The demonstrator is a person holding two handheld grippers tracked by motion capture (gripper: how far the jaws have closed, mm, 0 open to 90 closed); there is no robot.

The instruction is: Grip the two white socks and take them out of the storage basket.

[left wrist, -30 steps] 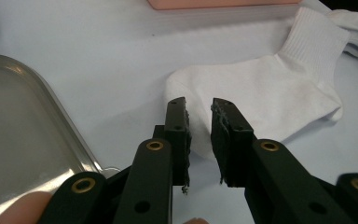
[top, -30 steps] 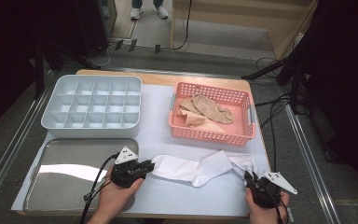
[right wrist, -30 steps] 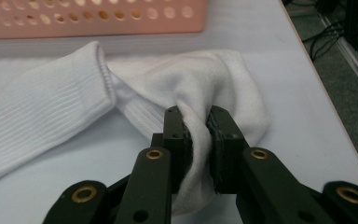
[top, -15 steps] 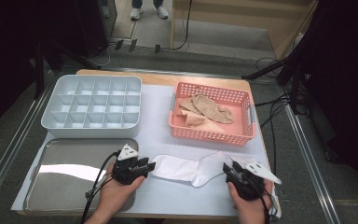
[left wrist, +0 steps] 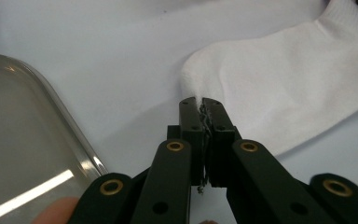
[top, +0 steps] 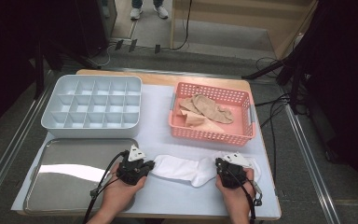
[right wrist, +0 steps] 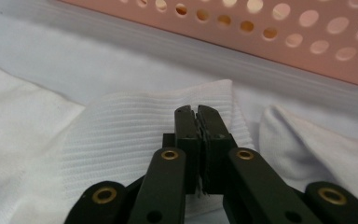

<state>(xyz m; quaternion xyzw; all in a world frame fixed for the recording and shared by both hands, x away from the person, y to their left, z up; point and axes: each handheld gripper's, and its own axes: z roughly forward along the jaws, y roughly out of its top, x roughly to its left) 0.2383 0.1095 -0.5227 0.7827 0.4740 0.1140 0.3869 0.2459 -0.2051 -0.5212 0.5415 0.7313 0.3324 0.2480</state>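
Your white sock [top: 186,169] lies flat on the table [top: 163,135], long axis running straight from your left gripper [top: 148,166] to your right gripper [top: 218,166], stretched between the two.

Left gripper: jaws have just been closing, now clamped on the sock's toe end [left wrist: 200,91], fabric visibly pinched between them. Right gripper: jaws also just closing, now pinched on the ribbed cuff [right wrist: 140,135], the foot trailing off to its left. So both hands hold an end; any fold or lift goes along that axis, probably one end over toward the other.

Containers, big to small:
- Steel tray [top: 70,175] just outboard of your left gripper, nothing in it.
- Grey divided organizer [top: 93,105] beyond the tray, compartments look bare.
- Pink perforated basket [top: 212,133] just ahead of your right gripper, holding beige socks [top: 205,112] in a loose heap.

A second white sock [right wrist: 317,140] lies bunched just right of your right gripper.
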